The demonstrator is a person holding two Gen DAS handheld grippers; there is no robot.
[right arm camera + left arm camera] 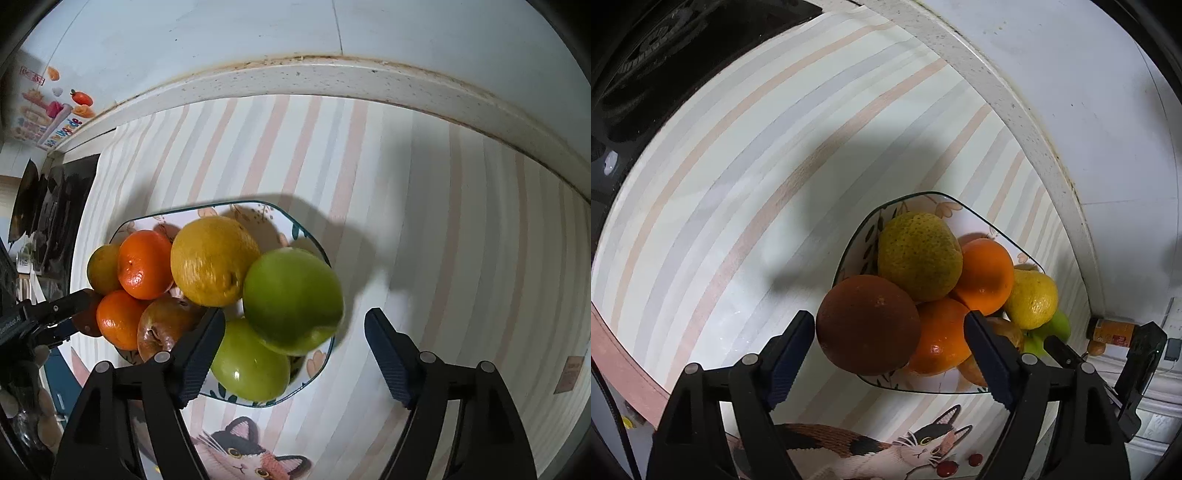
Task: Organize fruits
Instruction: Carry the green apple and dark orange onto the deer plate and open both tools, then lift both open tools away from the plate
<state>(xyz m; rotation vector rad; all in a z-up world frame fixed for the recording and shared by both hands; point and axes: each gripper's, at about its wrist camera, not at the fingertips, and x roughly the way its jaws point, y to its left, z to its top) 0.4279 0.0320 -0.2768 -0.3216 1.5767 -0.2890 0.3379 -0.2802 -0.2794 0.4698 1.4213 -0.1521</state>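
Note:
A flowered plate (pixel 925 386) (pixel 258 212) on the striped cloth is piled with fruit. In the left wrist view a dark brown round fruit (pixel 868 325) lies at the plate's near edge between my open left gripper's (pixel 890 354) fingers, with a gap on the right side. Behind it lie a yellow-green citrus (pixel 919 254), two oranges (pixel 986 275) and a yellow fruit (pixel 1032 301). In the right wrist view my open right gripper (pixel 293 354) hovers over two green apples (pixel 291 299) (pixel 249 363), not gripping. A yellow citrus (pixel 214 260) and oranges (pixel 146 264) lie beside them.
The cloth carries a cat print (pixel 916 443) (pixel 243 454) at its near edge. A speckled counter ledge (pixel 332 79) and white wall run behind. A dark stove (pixel 657 55) is at the far left. A small jar (pixel 1112 330) stands by the wall.

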